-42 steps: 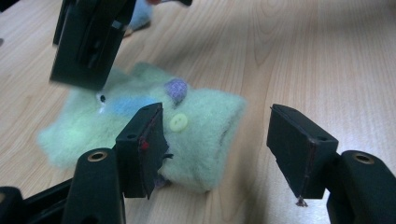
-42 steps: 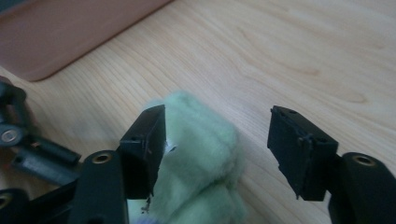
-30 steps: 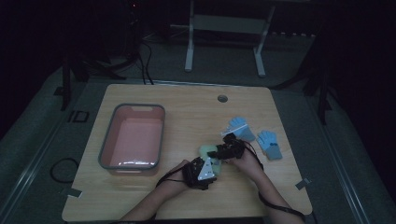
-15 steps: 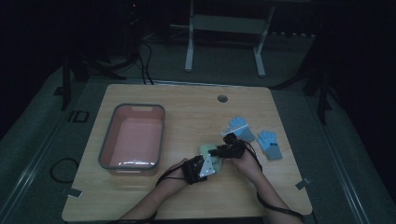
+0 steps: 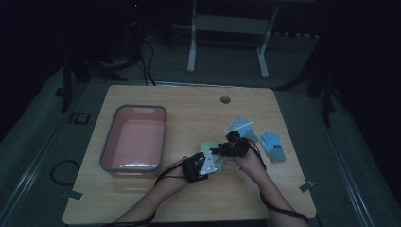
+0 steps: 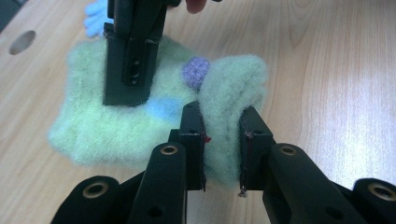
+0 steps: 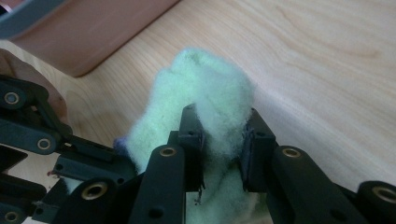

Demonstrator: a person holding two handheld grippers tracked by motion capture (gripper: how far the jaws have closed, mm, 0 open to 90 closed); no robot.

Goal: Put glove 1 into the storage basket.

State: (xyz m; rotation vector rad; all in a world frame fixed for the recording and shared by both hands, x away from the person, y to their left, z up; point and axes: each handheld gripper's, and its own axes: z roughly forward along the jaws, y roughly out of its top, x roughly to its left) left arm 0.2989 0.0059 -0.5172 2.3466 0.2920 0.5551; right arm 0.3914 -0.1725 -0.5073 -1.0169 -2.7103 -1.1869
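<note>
Both grippers pinch the fuzzy pale-green woollen glove point(image 6: 140, 116) at the wooden worktop's point(image 5: 189, 109) centre: the left gripper point(image 6: 223, 149) clamps one edge, the right gripper point(image 7: 223, 144) clamps the opposite edge at its two o'clock. The glove spans between them, and the grey-rimmed pink plastic tub point(image 5: 109, 151) waits at nine o'clock.

tub point(image 5: 135, 142) on the table's point(image 5: 189, 104) left half, glove point(image 5: 210, 156) pinched between both grippers mid-table, two more gloves point(image 5: 257, 137) lying to its right
</note>
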